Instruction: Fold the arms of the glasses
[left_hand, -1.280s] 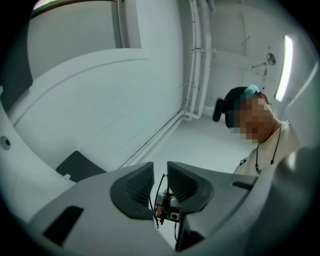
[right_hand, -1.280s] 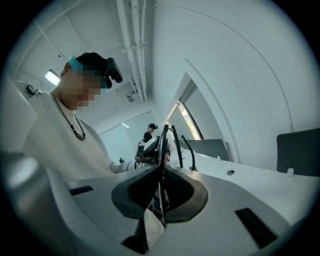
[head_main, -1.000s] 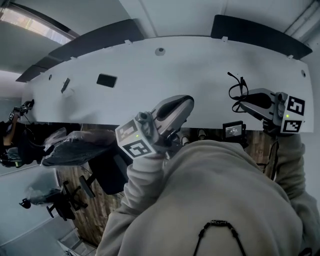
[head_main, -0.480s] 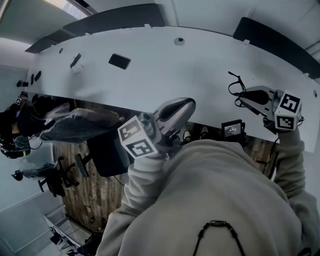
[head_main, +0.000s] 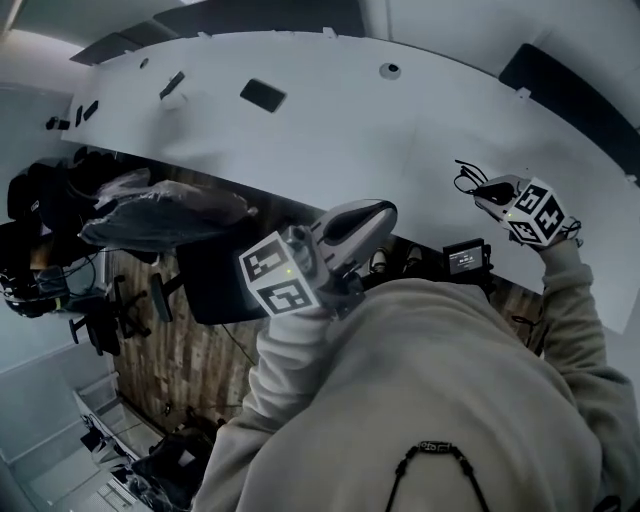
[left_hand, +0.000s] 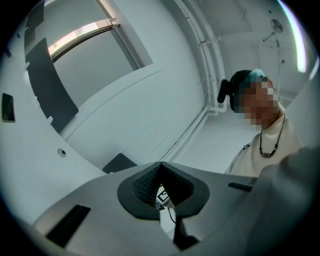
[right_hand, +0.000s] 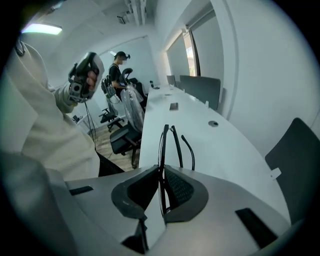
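Black glasses (right_hand: 162, 145) stand on edge between the jaws of my right gripper (right_hand: 161, 170), which is shut on the front frame. Both arms (right_hand: 189, 150) stick out forward, unfolded, over the white desk (right_hand: 225, 150). In the head view the right gripper (head_main: 482, 190) hangs at the right above the desk (head_main: 400, 130), with the glasses (head_main: 466, 178) at its tip. My left gripper (head_main: 385, 211) is held in the middle, near the desk's front edge and well apart from the glasses. Its jaws (left_hand: 160, 167) are shut with nothing between them.
A flat black object (head_main: 262, 95) and a smaller dark item (head_main: 172, 85) lie far left on the desk, beside a round cable hole (head_main: 390, 70). A plastic-covered chair (head_main: 160, 215) stands in front of it. Another person (right_hand: 120, 62) stands at the desk's far end.
My right gripper has dropped toward the desk and tipped downward with the glasses still in it. My left gripper has sunk a little and stayed shut.
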